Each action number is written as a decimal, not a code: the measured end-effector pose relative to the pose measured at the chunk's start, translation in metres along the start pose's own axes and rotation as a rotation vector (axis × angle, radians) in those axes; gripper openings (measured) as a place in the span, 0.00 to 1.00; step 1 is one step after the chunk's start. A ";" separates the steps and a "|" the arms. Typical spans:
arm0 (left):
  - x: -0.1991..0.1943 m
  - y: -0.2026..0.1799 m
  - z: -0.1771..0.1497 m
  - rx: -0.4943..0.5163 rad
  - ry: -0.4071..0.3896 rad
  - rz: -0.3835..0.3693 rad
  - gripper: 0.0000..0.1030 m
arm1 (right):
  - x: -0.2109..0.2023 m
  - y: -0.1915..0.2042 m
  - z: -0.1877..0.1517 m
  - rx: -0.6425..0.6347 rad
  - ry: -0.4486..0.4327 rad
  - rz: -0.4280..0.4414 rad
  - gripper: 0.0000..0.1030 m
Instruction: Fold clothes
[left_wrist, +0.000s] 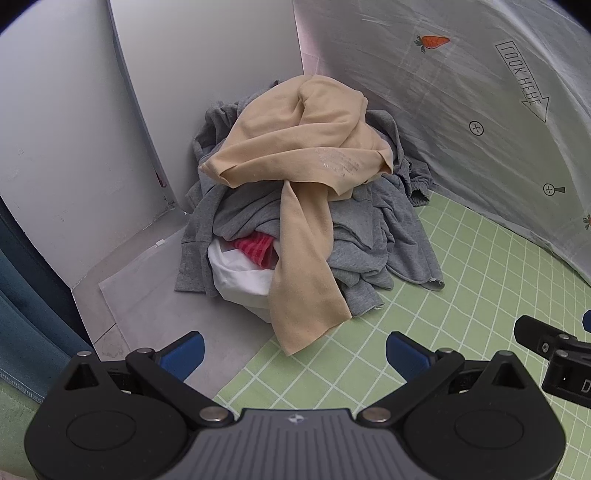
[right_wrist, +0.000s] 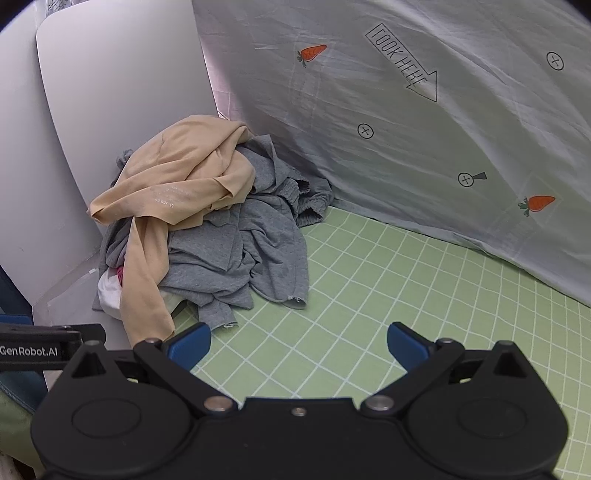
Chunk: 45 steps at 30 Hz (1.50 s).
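Heap of crumpled clothes (left_wrist: 295, 206) at frame centre: beige cotton top (left_wrist: 303, 147) draped over grey knit garments (left_wrist: 369, 240). Green grid-checked sheet (left_wrist: 461, 295) lower right. My left gripper (left_wrist: 295, 354) and right gripper (right_wrist: 299, 345) both released, empty.

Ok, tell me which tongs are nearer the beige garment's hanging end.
Left. The left tongs sit open just short of the beige garment; the right tongs hover open over the green cloth, off to its right.

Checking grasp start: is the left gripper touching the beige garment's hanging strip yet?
Apart. In the left wrist view, the left gripper has its jaws wide open, with green checked cloth showing between its blue fingertips and the beige garment.
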<state>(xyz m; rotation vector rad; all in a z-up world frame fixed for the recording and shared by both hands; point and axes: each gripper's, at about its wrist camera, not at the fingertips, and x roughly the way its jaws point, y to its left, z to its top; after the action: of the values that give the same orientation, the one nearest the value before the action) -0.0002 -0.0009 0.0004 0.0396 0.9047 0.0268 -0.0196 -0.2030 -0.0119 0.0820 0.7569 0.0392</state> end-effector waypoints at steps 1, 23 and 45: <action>0.000 0.000 0.000 0.001 0.001 -0.001 1.00 | 0.000 -0.001 -0.002 0.005 -0.004 0.005 1.00; -0.011 0.005 0.006 0.010 0.000 0.012 1.00 | -0.003 0.000 -0.006 0.004 -0.001 0.005 1.00; -0.009 0.003 0.000 0.009 -0.004 0.020 1.00 | -0.001 -0.003 -0.010 0.020 -0.001 0.001 1.00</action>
<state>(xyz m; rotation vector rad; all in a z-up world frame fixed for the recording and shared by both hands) -0.0061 0.0014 0.0077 0.0567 0.9001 0.0409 -0.0273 -0.2058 -0.0190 0.1012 0.7567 0.0324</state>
